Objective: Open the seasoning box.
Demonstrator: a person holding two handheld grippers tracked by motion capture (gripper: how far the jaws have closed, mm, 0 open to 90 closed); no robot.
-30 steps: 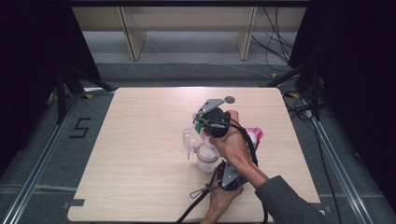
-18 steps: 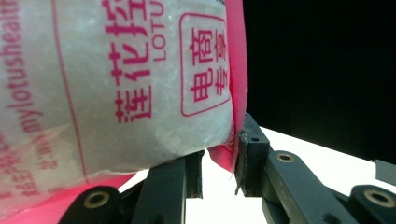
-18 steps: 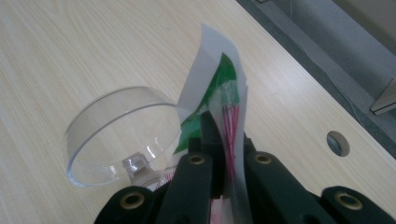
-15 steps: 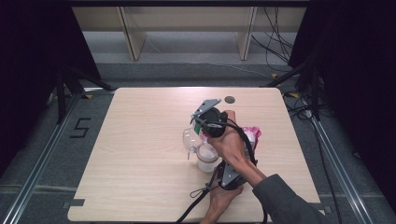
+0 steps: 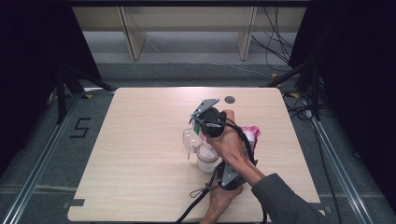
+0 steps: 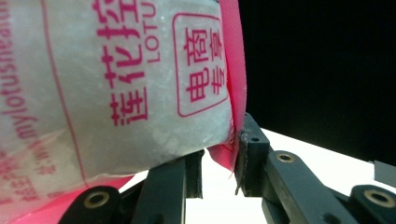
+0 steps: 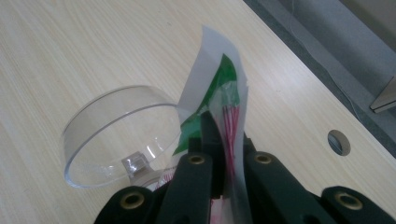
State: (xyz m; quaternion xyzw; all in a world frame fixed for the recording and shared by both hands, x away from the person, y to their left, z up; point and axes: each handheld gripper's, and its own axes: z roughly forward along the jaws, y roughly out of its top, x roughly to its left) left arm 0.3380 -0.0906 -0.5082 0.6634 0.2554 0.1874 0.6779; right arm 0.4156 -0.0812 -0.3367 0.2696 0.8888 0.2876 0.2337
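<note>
A bag of white grains (image 6: 116,84) with pink edges and red print hangs over the table. My left gripper (image 6: 218,163) is shut on its pink seam, with a narrow gap left between the jaws. My right gripper (image 7: 224,126) is shut on the bag's white and green strip (image 7: 224,84). In the high view the right gripper (image 5: 201,127) sits over a clear jar (image 5: 205,158) whose hinged lid (image 5: 189,139) stands open. The pink bag (image 5: 252,134) shows just right of the hand. The left gripper's grey plate (image 5: 229,175) lies near the jar, below the right forearm.
The light wooden table (image 5: 140,154) has a round cable hole (image 5: 229,99) near its far edge, seen again as the hole (image 7: 338,142) in the right gripper view. The clear lid (image 7: 121,135) lies just left of the right jaws. Grey floor and shelving lie beyond the table.
The right gripper has drifted slightly left and toward the person, over the jar. The left hand and the jar have stayed where they were.
</note>
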